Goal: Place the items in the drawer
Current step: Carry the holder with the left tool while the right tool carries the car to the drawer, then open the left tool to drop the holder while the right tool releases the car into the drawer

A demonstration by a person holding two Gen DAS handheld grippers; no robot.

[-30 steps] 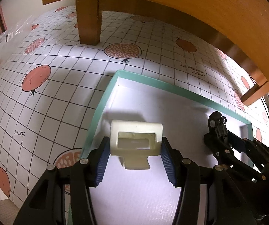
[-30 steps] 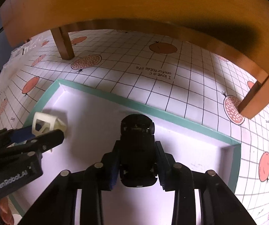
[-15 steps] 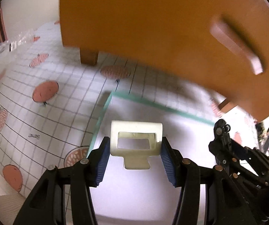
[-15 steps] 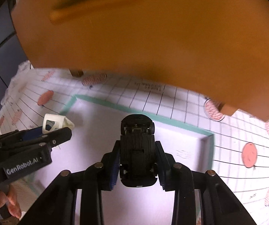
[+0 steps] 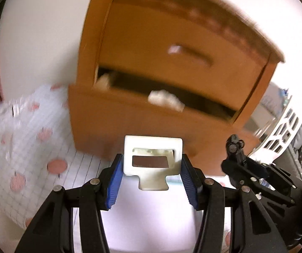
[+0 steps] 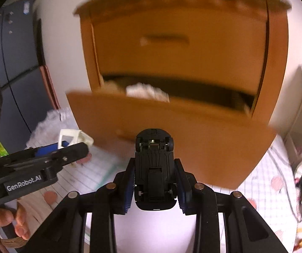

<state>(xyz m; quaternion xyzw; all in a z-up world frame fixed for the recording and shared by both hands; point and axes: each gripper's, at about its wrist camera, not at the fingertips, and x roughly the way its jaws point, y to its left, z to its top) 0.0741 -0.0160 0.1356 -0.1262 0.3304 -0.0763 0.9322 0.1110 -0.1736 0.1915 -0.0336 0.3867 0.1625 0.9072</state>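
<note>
Drawer [image 6: 172, 124] open, beyond toy car [image 6: 154, 168]

Both of your fisheye views bend hard at the edges, with black corners around the circle. The wooden cabinet [image 5: 172, 67] and its open drawer [image 6: 172, 130] are smeared by motion blur, while your left gripper [image 5: 152, 177] and right gripper [image 6: 154, 181] stay sharp. The white wall [image 5: 41, 31] behind is blown out; the drawer's interior is dark.
</note>
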